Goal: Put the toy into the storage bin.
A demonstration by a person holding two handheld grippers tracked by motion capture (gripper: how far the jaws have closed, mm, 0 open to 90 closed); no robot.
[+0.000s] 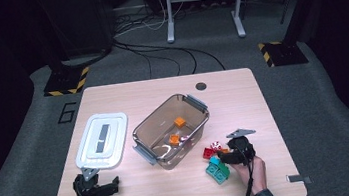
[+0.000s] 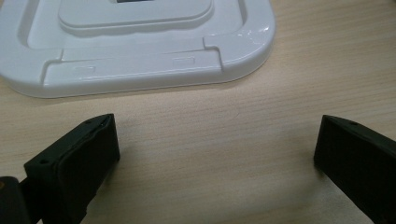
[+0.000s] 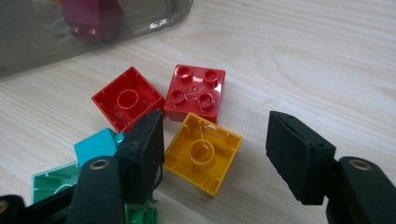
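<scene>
Right tongs (image 3: 215, 156) straddle the yellow brick (image 3: 203, 154), lying studs-down on the counter (image 3: 303, 56) just beside two red bricks (image 3: 194, 93); left pad touching, right pad apart, so no grip yet; left tongs (image 2: 217, 154) wide open, empty, near white lid (image 2: 135, 51).

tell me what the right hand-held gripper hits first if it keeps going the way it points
Probably the yellow brick, lying hollow side up between the right hand-held gripper jaws; the table lies right beneath it.
</scene>
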